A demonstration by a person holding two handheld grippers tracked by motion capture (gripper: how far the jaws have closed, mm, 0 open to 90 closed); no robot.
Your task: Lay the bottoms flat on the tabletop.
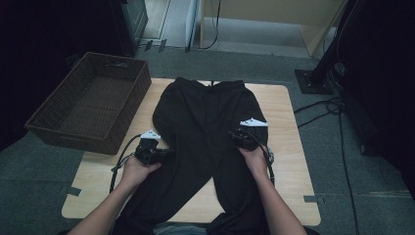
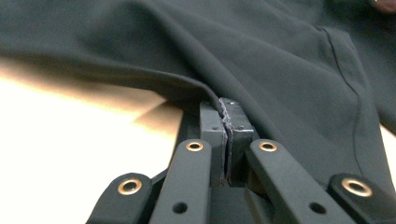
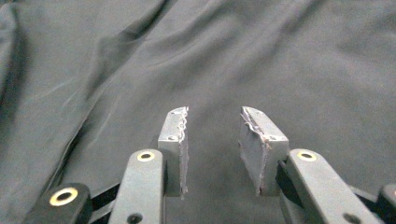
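A pair of black trousers point(image 1: 205, 122) lies flat on the wooden table point(image 1: 288, 161), waistband at the far side and legs running toward the person. My left gripper point(image 1: 169, 154) is at the left edge of the left leg. In the left gripper view its pads point(image 2: 226, 112) are pressed together with the folded edge of the black cloth point(image 2: 261, 60) running in between their tips. My right gripper point(image 1: 233, 135) rests over the right leg, below the hip. In the right gripper view its jaws point(image 3: 212, 135) stand apart over the dark cloth point(image 3: 140, 60), nothing pinched between them.
A dark wicker basket point(image 1: 88, 103) stands at the table's far left, partly off its edge. Bare wood point(image 1: 98, 186) shows at both sides of the trousers. Cables point(image 1: 333, 112) and a stand base point(image 1: 313, 81) lie on the floor to the right.
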